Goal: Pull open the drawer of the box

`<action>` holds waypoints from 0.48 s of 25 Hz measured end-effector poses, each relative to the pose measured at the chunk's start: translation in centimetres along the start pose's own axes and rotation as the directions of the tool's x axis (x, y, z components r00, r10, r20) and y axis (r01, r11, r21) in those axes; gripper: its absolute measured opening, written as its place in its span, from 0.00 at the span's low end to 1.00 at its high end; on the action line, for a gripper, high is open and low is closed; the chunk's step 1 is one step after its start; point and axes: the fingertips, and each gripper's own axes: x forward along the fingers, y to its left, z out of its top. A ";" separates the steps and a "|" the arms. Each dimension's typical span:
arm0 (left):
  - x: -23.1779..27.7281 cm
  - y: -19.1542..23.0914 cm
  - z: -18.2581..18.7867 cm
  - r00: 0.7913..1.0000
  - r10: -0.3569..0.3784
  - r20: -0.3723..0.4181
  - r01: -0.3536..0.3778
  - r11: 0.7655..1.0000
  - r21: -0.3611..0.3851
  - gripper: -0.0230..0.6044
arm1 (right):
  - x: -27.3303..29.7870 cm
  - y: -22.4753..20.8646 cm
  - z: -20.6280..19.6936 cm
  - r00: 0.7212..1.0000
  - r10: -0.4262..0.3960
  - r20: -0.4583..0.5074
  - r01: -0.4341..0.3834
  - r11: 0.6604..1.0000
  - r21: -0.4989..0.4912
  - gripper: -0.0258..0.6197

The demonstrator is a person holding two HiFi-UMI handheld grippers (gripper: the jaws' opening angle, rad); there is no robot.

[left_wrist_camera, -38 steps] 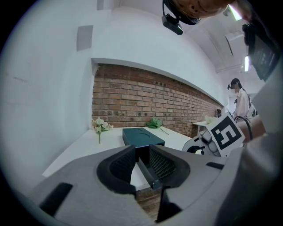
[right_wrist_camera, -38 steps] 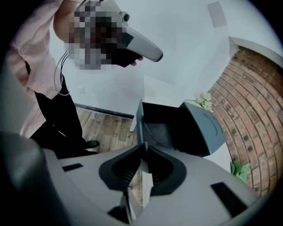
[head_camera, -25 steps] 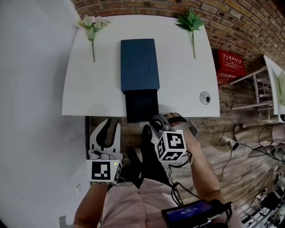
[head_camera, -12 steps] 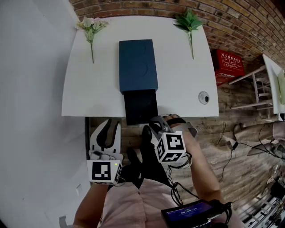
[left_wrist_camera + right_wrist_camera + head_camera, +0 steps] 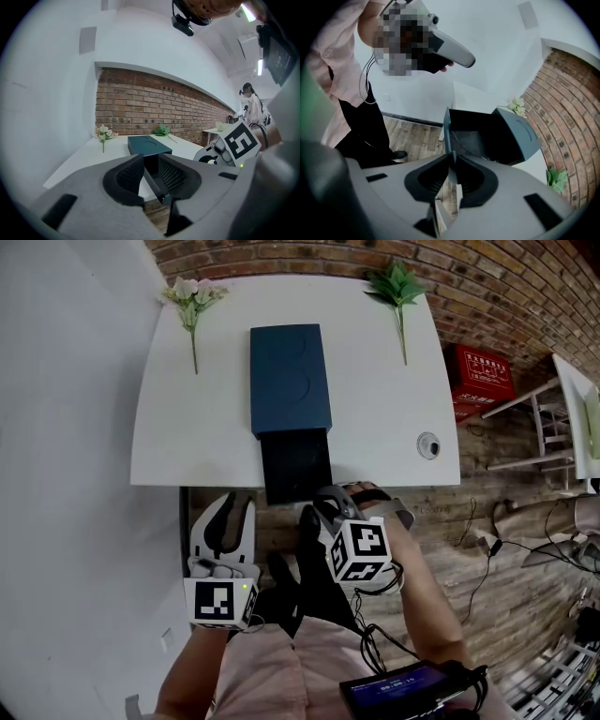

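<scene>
Nothing has shifted in the past second — the drawer (image 5: pixel 297 465) stands as far out of the blue box (image 5: pixel 291 376) as before, overhanging the near edge of the white table (image 5: pixel 384 427), so the pull looks all but done. The fingers of my right gripper (image 5: pixel 452 159) pinch its front wall; those of my left gripper (image 5: pixel 151 157) are spread, empty. White print on the red crate (image 5: pixel 486 376) is unreadable.

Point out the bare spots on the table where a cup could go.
Bare: the table left of the box, from the white flowers to the near edge; and right of the box, between the green sprig and the round cap. Crowded: the near edge's middle, where the drawer sticks out, right gripper shut on it.
</scene>
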 end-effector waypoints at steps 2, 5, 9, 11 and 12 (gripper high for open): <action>0.0 0.0 0.0 1.000 -0.001 0.000 0.001 1.000 0.001 0.20 | 0.0 0.0 0.0 1.000 0.002 0.005 -0.002 1.000 0.012 0.15; 0.1 0.0 0.0 1.000 -0.002 0.002 0.002 1.000 0.001 0.20 | 0.1 0.3 0.0 1.000 0.011 0.008 -0.011 1.000 0.022 0.21; -0.1 0.0 0.2 1.000 -0.004 0.007 0.004 1.000 0.002 0.20 | -0.1 0.2 0.0 1.000 0.008 0.013 -0.008 0.999 0.040 0.30; -0.1 0.2 0.2 1.000 -0.008 0.010 0.008 1.000 0.004 0.20 | -0.5 -0.1 0.4 1.000 -0.006 0.028 0.004 0.999 0.054 0.32; -0.1 0.3 0.3 1.000 -0.009 0.011 0.009 1.000 0.006 0.20 | -0.9 -0.4 0.8 0.999 -0.013 0.043 0.010 0.998 0.064 0.32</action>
